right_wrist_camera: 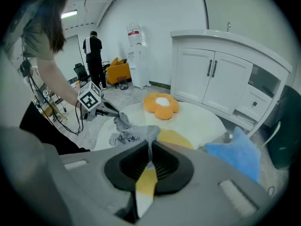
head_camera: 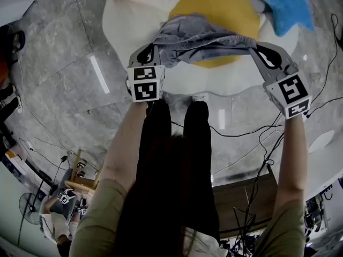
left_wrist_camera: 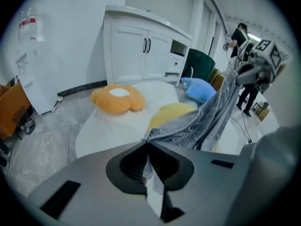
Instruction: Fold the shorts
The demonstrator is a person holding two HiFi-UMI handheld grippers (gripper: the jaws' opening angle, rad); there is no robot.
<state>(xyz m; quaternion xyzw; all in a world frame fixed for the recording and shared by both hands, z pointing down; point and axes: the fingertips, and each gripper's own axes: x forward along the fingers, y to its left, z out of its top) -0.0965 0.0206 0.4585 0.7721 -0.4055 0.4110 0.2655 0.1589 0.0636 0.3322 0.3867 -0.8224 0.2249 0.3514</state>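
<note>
Grey shorts (head_camera: pixel 201 39) among bright colours
The shorts are finely striped; the round cushion (head_camera: pixel 225 9) is yellow, the flower cushion (left_wrist_camera: pixel 117 98) orange with a white centre, the star cushion (head_camera: pixel 286 4) blue, the rug (head_camera: pixel 128 20) white, the floor (head_camera: pixel 64 63) grey marble. The left tool (head_camera: pixel 155 50) and right tool (head_camera: pixel 256 48) are grey with black-and-white square markers.

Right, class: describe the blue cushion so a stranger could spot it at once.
Find the white rug before the white cabinet. Of three cushions on it, the blue cushion lies at the edge; it is star-shaped, unlike the round yellow cushion and the orange flower cushion.
</note>
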